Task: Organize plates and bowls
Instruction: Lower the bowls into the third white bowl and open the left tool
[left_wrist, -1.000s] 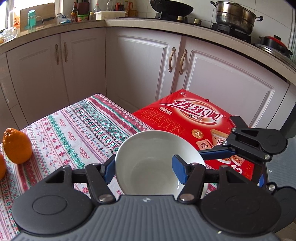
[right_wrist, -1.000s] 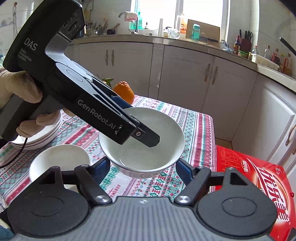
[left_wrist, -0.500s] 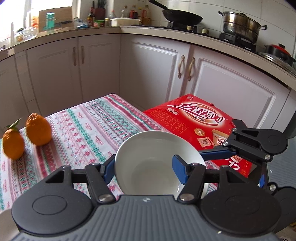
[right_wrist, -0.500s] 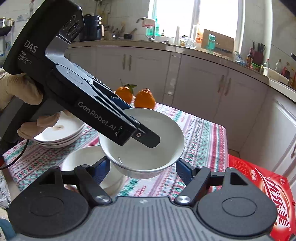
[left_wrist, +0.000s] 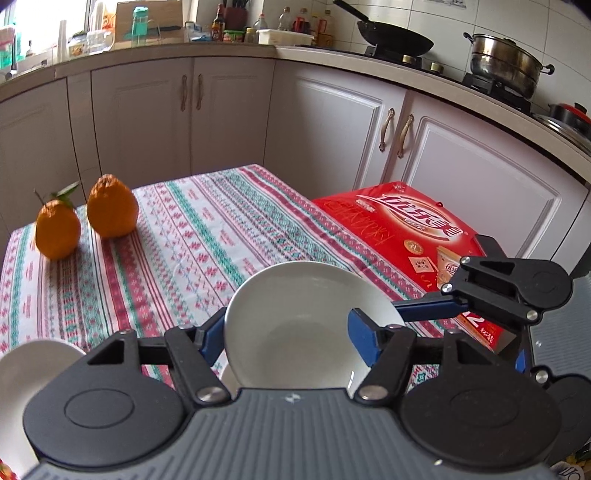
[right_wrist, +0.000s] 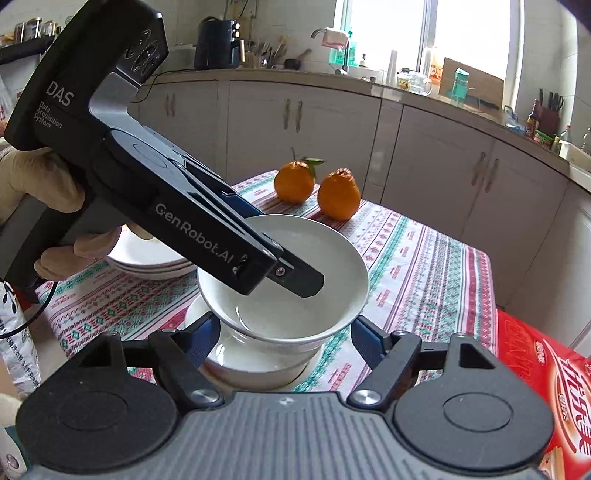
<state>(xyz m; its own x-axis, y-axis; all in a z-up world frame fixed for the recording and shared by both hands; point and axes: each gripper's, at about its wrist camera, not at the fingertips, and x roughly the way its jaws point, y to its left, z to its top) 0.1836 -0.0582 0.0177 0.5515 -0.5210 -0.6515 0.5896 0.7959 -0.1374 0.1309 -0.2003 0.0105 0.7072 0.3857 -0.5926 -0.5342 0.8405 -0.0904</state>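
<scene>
Plate stack (right_wrist: 151, 264) in right view only, wok (left_wrist: 395, 38) in left.

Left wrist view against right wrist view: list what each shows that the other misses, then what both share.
Only the left wrist view: the wok and steel pot on the stove.
Only the right wrist view: the stack of plates, the second bowl beneath the held one, the gloved hand, the window.
Both: the held bowl gripped at its rim by the left claw, two oranges, the red box, the tablecloth.
</scene>
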